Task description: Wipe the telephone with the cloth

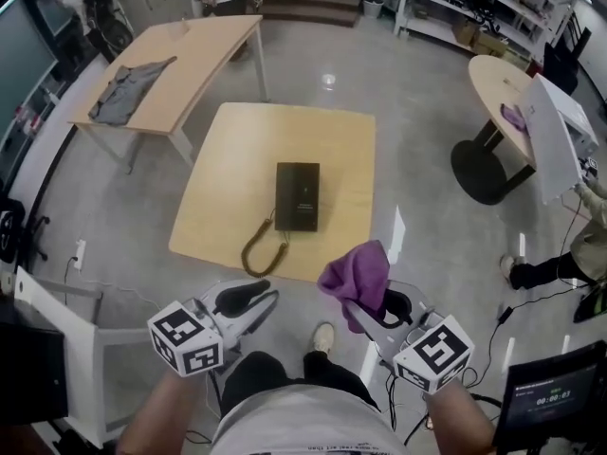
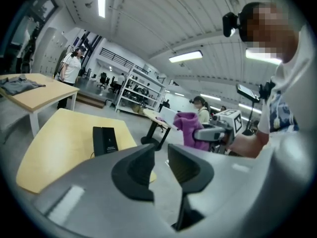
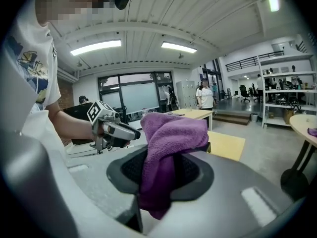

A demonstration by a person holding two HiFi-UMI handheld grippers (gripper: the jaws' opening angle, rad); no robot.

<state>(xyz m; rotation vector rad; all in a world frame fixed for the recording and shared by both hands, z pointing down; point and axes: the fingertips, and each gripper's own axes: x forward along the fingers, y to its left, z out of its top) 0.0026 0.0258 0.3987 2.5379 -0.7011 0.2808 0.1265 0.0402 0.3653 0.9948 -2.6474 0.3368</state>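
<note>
Jaws of the right gripper (image 3: 163,172) are clamped on the purple cloth (image 3: 171,133); the left gripper (image 2: 161,165) has its own apart, with nothing between. Both hang near the person, short of the table (image 1: 218,226), where the telephone (image 1: 297,197) lies mid-top. Approach is likely the step in hand: next the cloth must go farther out and down onto the telephone.

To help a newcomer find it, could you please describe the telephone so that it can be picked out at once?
Start at the square light-wood table in the middle of the floor. On it lies the telephone, a flat black rectangle with a coiled cord trailing toward the near edge. It is the only thing on that table.
</note>
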